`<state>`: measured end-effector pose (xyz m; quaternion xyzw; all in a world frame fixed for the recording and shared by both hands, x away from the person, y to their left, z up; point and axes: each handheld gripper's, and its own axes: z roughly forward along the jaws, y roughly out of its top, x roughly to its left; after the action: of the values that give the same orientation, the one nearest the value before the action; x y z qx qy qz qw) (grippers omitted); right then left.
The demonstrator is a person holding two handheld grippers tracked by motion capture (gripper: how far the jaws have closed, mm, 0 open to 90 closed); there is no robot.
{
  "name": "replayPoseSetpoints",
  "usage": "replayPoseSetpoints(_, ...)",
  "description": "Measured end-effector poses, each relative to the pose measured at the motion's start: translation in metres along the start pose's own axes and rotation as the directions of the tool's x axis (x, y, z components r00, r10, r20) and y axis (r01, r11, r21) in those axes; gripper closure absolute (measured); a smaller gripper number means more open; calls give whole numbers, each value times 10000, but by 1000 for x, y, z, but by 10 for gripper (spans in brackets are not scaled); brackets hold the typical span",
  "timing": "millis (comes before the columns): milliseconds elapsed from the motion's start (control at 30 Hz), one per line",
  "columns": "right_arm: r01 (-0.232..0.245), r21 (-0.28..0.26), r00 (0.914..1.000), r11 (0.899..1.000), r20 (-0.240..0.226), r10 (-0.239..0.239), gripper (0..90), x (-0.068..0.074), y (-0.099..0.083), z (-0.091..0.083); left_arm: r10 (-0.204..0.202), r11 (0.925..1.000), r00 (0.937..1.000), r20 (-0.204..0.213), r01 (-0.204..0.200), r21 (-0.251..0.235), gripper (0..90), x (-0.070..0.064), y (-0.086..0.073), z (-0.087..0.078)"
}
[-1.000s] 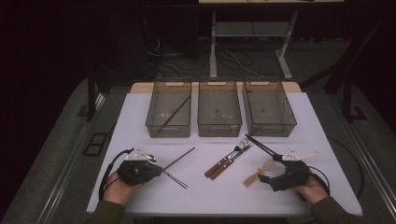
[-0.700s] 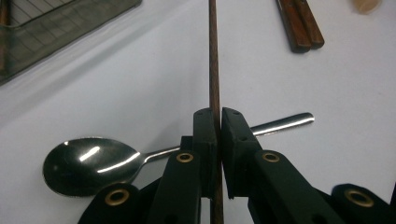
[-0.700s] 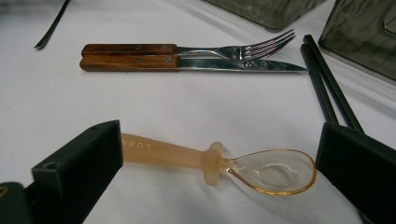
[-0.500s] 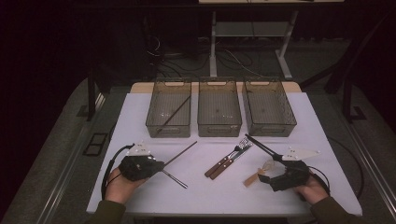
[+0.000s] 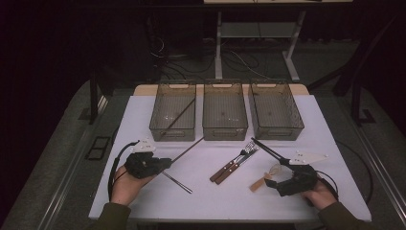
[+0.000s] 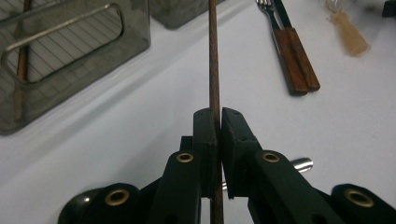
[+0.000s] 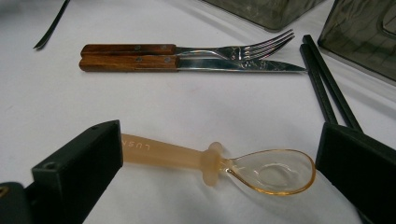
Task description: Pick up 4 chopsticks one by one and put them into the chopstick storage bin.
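My left gripper (image 5: pixel 166 163) (image 6: pixel 218 114) is shut on a brown wooden chopstick (image 5: pixel 187 149) (image 6: pixel 214 65) that points toward the left bin (image 5: pixel 173 113). A second chopstick (image 5: pixel 177 182) lies on the table just below it, with its metal end (image 6: pixel 301 163) beside the jaws. At the right, my right gripper (image 5: pixel 271 180) (image 7: pixel 224 149) stands open. Its jaws are on either side of an amber plastic spoon (image 5: pixel 265 178) (image 7: pixel 210 161) that lies flat on the table, and they do not touch it.
A wooden-handled fork (image 7: pixel 224 49) and knife (image 7: pixel 210 63) lie side by side mid-table (image 5: pixel 234 163). Two black chopsticks (image 5: pixel 268 148) (image 7: pixel 327 88) lie near the right bin (image 5: pixel 275 110). The middle bin (image 5: pixel 224 112) stands between. The left bin holds another chopstick (image 6: pixel 21 60).
My left gripper has shifted slightly away from the table's front edge with the brown chopstick in it. The right gripper has stayed in place around the spoon.
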<state>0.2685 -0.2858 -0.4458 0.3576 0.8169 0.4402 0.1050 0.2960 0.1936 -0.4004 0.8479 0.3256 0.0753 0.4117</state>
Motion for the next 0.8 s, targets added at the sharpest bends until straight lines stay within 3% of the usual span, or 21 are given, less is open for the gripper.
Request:
replayPoseSetpoints(300,-8,5,10000,10000,10,8,5,0,0,0,150,9997,9999,-10,-150,-199,848,3,17,4)
replayPoseSetpoints(800,-67,15,10000,10000,8,67,5,-1,-1,0,56,9971,9999,-147,-66,-752,848,14,46,12)
